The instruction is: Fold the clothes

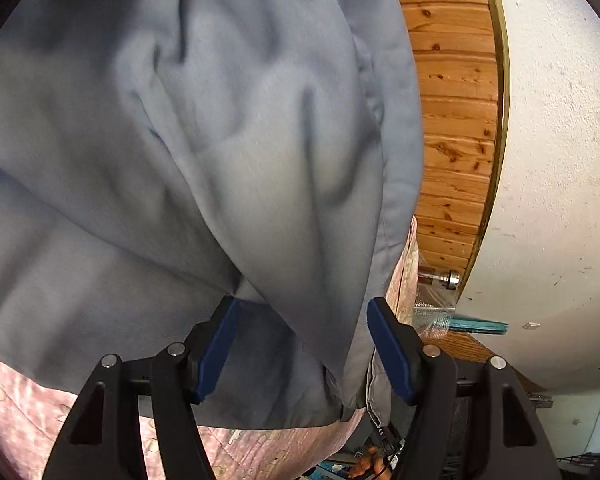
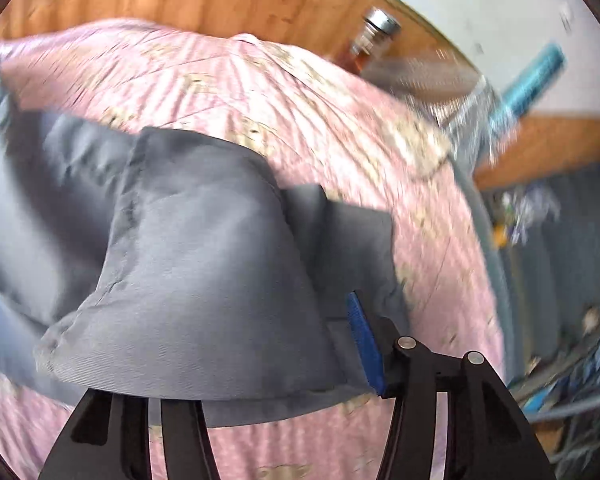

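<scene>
Your left gripper (image 1: 302, 350) has its blue pads spread, with a bunched fold of the grey-blue garment (image 1: 188, 152) between them; whether they pinch it, you cannot tell. Your right gripper (image 2: 260, 344) is draped by the cloth, its left pad hidden, so its grip is unclear. Beneath lies a pink quilt (image 2: 284, 88), against wooden panelling (image 1: 454, 120).

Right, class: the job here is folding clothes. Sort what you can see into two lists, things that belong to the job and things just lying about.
Belongs to the job:
- grey garment
- left gripper
- right gripper
- pink quilt that the garment lies on

Just lying about:
- bottle with a metal cap
- teal tube
- clear plastic wrap
- wooden wall panel
</scene>
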`<state>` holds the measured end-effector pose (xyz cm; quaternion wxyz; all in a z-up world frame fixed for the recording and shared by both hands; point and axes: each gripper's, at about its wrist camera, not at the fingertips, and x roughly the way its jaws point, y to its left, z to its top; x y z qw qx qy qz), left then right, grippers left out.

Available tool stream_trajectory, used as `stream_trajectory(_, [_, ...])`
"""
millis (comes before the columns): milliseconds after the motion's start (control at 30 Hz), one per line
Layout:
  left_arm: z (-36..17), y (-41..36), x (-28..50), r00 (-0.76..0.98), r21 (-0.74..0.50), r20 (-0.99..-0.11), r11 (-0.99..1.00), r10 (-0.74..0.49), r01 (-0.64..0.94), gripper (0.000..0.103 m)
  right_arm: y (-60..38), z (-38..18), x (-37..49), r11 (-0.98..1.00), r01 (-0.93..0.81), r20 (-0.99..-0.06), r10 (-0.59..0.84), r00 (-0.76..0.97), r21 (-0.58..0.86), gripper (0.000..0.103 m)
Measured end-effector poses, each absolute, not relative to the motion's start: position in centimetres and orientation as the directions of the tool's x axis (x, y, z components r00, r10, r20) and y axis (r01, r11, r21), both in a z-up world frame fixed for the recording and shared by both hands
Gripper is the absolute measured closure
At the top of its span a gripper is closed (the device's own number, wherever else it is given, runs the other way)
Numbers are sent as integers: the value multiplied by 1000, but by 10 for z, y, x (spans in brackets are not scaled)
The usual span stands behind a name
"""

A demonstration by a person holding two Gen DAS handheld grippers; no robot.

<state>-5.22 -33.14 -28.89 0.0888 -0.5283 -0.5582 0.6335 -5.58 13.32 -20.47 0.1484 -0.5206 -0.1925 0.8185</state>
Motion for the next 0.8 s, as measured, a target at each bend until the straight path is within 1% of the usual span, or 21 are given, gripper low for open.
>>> stream_trajectory(67, [-295, -316, -51, -418, -791, -585, -375, 695, 483, 35, 112, -209, -56, -834, 71, -753, 454, -475, -548, 50])
stream_trajectory(133, [-299, -302, -55, -421, -784, -593, -373, 686, 497, 35, 88, -215, -54, -779, 191, -728, 427, -536, -597, 50])
stream_trajectory(167, [-300, -294, -59, -420, -788, -586, -367, 693, 495, 35, 81, -215, -54, -751, 235, -717, 412, -563, -616, 53])
stream_trajectory(200, [-301, -286, -64, -414, -792, -580, -368, 702, 487, 35, 78, -216, -58, -737, 268, -715, 391, -580, -621, 68])
stream_trajectory(233, [-302, -279, -68, -404, -789, -586, -381, 703, 481, 35, 80, -209, -64, -759, 270, -732, 367, -574, -593, 100])
stream_trajectory(267, [-302, -273, -73, -398, -787, -591, -393, 701, 476, 35, 85, -200, -71, -790, 256, -748, 342, -569, -556, 101])
stream_trajectory(300, [-300, -270, -80, -407, -803, -570, -382, 713, 457, 36, 108, -173, -80, -873, 144, -758, 309, -574, -465, 101])
stream_trajectory(333, [-291, -269, -87, -427, -828, -542, -374, 724, 417, 68, 133, -145, -87, -934, 25, -765, 276, -582, -357, 101])
stream_trajectory(367, [-276, -270, -94, -449, -846, -524, -385, 724, 368, 94, 165, -119, -88, -970, -116, -770, 240, -591, -213, 101])
stream_trajectory(400, [-257, -274, -99, -479, -868, -494, -386, 725, 312, 103, 205, -99, -77, -966, -253, -770, 196, -607, -46, 101])
stream_trajectory(433, [-235, -282, -98, -512, -891, -454, -378, 729, 252, 103, 242, -82, -65, -921, -371, -764, 155, -626, 116, 101])
stream_trajectory(467, [-213, -292, -94, -539, -907, -417, -372, 732, 197, 103, 272, -82, -49, -863, -446, -763, 118, -635, 238, 101])
stream_trajectory(500, [-196, -302, -88, -556, -917, -388, -370, 735, 151, 103, 300, -94, -34, -789, -507, -769, 69, -635, 348, 101])
stream_trajectory(533, [-190, -310, -80, -550, -916, -386, -380, 740, 131, 102, 317, -113, -26, -729, -550, -782, 33, -622, 407, 101])
stream_trajectory(600, [-200, -321, -63, -505, -895, -434, -421, 746, 147, 102, 340, -167, -12, -632, -627, -828, -43, -559, 456, 101])
stream_trajectory(667, [-234, -324, -46, -430, -851, -524, -477, 735, 221, 102, 357, -229, 4, -488, -699, -839, -154, -521, 523, 101])
stream_trajectory(700, [-250, -323, -39, -400, -825, -565, -507, 722, 249, 102, 363, -247, 10, -431, -727, -840, -175, -514, 535, 101])
stream_trajectory(733, [-262, -323, -34, -385, -806, -592, -526, 708, 273, 102, 368, -262, 15, -380, -748, -838, -194, -511, 544, 101])
stream_trajectory(800, [-272, -325, -32, -388, -792, -611, -530, 691, 304, 102, 373, -254, 6, -371, -734, -821, -199, -536, 569, 101])
